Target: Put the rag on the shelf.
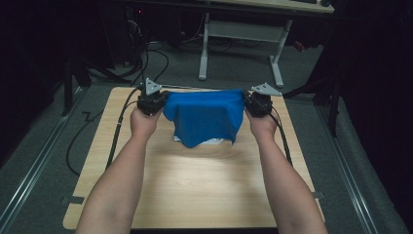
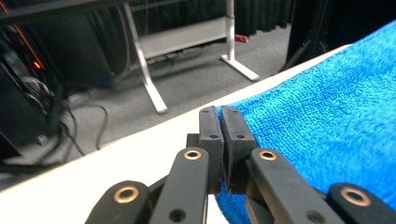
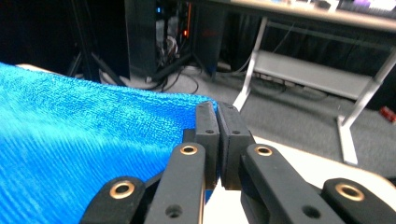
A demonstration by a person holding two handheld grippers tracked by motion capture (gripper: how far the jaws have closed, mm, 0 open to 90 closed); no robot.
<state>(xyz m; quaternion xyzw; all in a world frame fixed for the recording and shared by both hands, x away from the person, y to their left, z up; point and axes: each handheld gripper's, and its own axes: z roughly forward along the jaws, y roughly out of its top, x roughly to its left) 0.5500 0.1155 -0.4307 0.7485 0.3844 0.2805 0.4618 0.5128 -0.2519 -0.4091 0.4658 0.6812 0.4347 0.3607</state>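
Holding a blue towel point(image 1: 204, 119) by its two upper corners, you keep it stretched between your grippers above the far half of the wooden table point(image 1: 195, 185). Your left gripper point(image 1: 152, 102) is clamped tight on the towel's left corner; your right gripper point(image 1: 258, 103) is clamped likewise on the right corner. The cloth hangs down between them, its lower edge touching something white point(image 1: 212, 142) on the tabletop.

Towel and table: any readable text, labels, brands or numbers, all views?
None readable.
Towel: plain blue, no tag or print in view.
Table: bare wood, no marks.
White item under the towel: mostly hidden, too small to read.
Both grippers: black jaws, no lettering.
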